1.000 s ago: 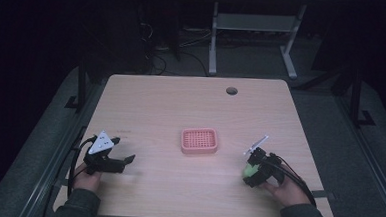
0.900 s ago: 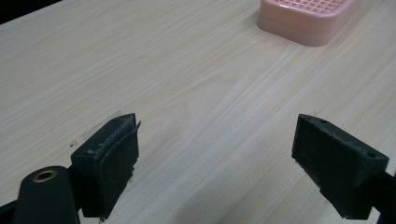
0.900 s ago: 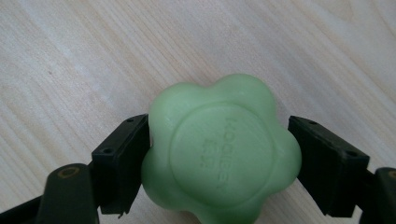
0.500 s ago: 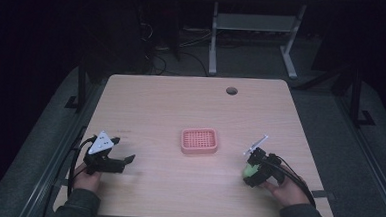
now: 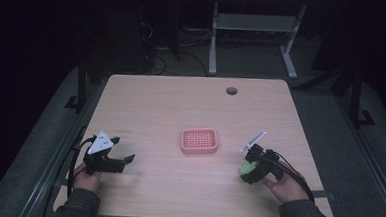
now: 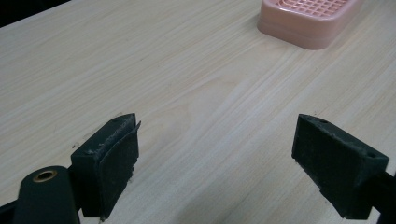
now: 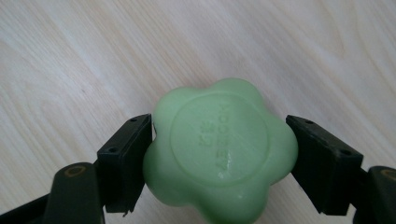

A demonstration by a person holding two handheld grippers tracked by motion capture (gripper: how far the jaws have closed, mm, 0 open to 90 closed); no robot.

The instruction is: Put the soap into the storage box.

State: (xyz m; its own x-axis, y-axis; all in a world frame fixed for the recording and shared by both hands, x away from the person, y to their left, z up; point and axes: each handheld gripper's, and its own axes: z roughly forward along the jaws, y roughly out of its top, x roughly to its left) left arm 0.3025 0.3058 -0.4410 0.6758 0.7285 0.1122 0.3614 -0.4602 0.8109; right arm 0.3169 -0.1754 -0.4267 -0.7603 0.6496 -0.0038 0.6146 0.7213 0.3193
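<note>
Judging from the table [image 5: 171,100], I have my right claw [image 7: 219,158] clenched on the green flower-shaped soap [image 7: 219,156] just right of the pink soap dish [image 5: 199,141], which sits empty, while my left claw [image 6: 215,158] gapes released, well left of it.

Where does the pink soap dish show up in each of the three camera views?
High view: pink soap dish at the table's centre, between the two claws.
Left gripper view: top right corner, cut off by the frame's edge.
Right gripper view: none to point to here.
Shared landmark: the light wood tabletop.
</note>
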